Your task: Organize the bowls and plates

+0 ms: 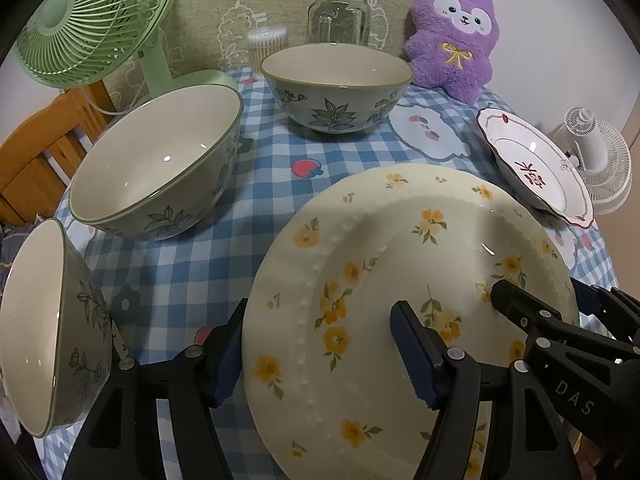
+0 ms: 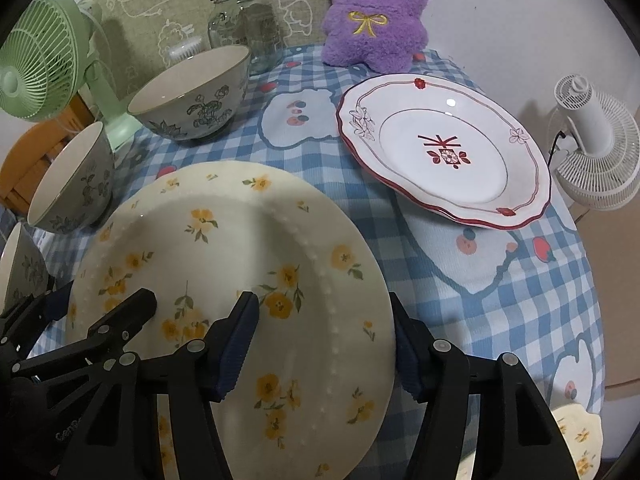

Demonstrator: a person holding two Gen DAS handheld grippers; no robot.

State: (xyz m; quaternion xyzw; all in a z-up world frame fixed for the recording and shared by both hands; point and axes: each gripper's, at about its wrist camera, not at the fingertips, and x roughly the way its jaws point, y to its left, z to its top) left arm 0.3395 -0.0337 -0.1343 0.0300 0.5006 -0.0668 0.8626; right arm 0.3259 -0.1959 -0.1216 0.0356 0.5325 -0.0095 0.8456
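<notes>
You're working the plate step: both grippers are straddling the yellow-flower plate (image 1: 400, 280), which is filling the lower centre of both wrist views. Left gripper (image 1: 320, 356) has one finger outside the plate's left rim and one over its face; right gripper (image 2: 326, 344) is bracketing the right rim the same way. Fingers are apart on both, and I can't tell whether any pad is actually pressing ceramic. The red-trimmed plate (image 2: 444, 152) is sitting upper right, three leaf-pattern bowls (image 1: 160, 160) along the left. Next move, I'd judge: get a firm hold on both rims, lift level, carry toward the red-trimmed plate.
</notes>
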